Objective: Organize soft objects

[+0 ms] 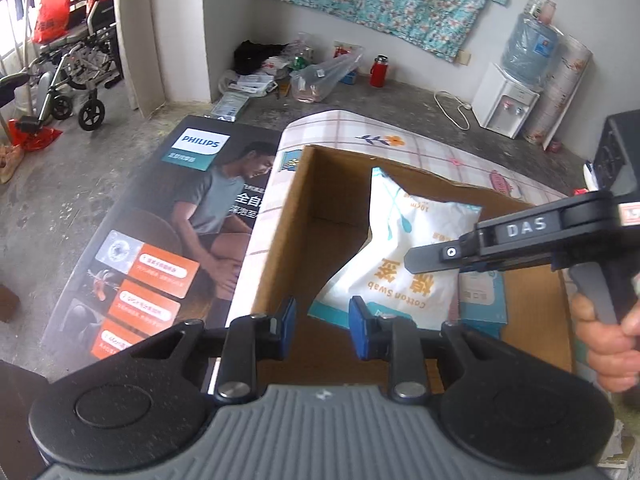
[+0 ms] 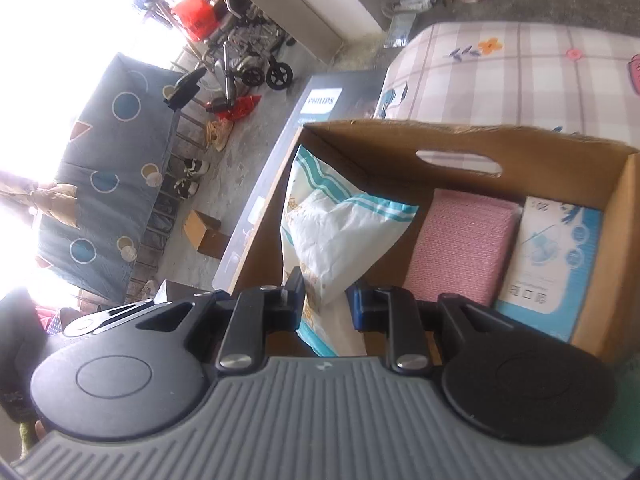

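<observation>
A white and teal cotton swab bag (image 1: 404,252) stands tilted inside an open cardboard box (image 1: 288,216). My right gripper (image 2: 325,300) has its jaws around the bag's lower edge (image 2: 332,232) and holds it in the box (image 2: 460,140). The right gripper also shows from the side in the left wrist view (image 1: 416,258), over the bag. My left gripper (image 1: 322,322) is open and empty, just above the box's near left corner. A pink cloth pack (image 2: 460,244) and a blue and white pack (image 2: 556,252) lie in the box to the right of the bag.
The box sits on a plaid cloth with flowers (image 1: 400,136). A dark Philips carton (image 1: 168,216) lies on the floor to the left. A wheelchair (image 1: 76,68), a water dispenser (image 1: 508,100) and a red bottle (image 1: 378,71) stand farther off.
</observation>
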`<state>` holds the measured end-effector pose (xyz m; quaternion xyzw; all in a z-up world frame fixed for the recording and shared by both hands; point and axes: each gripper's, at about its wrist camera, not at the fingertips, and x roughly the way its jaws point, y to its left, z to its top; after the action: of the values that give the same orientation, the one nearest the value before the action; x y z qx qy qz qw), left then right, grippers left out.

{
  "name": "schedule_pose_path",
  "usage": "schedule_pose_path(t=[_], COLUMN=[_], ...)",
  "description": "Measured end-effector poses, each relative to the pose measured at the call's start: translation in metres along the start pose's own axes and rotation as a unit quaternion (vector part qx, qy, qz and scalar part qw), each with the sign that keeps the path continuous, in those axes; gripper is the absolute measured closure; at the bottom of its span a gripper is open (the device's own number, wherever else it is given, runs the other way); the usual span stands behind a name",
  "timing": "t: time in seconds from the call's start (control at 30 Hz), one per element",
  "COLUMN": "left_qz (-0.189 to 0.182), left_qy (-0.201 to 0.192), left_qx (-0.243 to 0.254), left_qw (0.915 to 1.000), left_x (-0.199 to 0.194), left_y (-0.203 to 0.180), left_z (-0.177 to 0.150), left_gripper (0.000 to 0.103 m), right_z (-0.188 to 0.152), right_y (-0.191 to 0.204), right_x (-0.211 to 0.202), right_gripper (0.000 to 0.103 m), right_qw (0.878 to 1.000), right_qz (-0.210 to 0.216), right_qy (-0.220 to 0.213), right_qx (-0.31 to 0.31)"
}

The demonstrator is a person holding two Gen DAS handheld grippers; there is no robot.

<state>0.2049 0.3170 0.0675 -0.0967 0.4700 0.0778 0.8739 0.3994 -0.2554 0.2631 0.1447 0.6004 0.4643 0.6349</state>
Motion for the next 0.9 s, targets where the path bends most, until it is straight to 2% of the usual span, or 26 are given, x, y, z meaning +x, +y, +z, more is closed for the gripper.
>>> schedule_pose_path(t=[0.1, 0.23, 0.4, 0.57, 0.77, 0.9], left_qz=[0.010, 0.008, -0.007, -0.010, -0.039, -0.064], left_qy=[-0.001, -0.001, -0.005, -0.016, -0.042, -0.046], left_qx=[-0.014, -0.029, -0.038, -0.032, -0.025, 0.005], left_qw=[0.9999, 0.9996, 0.9992, 0.9993, 0.9980, 0.9969], left_x=[0.000, -0.001, 0.002, -0.003, -0.027, -0.043], left_y=[0.020, 0.038, 0.040, 0.032, 0.010, -0.028], left_z=[0.004, 0.001, 0.000, -0.003, -0.013, -0.028], left_gripper=[0.070, 0.065, 0.059, 0.054, 0.035, 0.029], right_z=[0.012, 0.026, 0.027, 0.023, 0.006, -0.036], right_y=[0.003, -0.010, -0.032, -0.028, -0.020, -0.015], right_x=[0.043, 0.085, 0.099, 0.064, -0.018, -0.088], right_gripper=[0.081, 0.079, 0.068, 0.060, 0.055, 0.045], right_qw=[1.000, 0.999, 0.995, 0.995, 0.997, 0.993], right_qz=[-0.017, -0.032, -0.091, -0.099, -0.036, -0.003], right_qy=[0.024, 0.031, 0.029, -0.006, -0.067, -0.119], right_qx=[0.003, -0.002, 0.002, -0.004, 0.027, 0.017])
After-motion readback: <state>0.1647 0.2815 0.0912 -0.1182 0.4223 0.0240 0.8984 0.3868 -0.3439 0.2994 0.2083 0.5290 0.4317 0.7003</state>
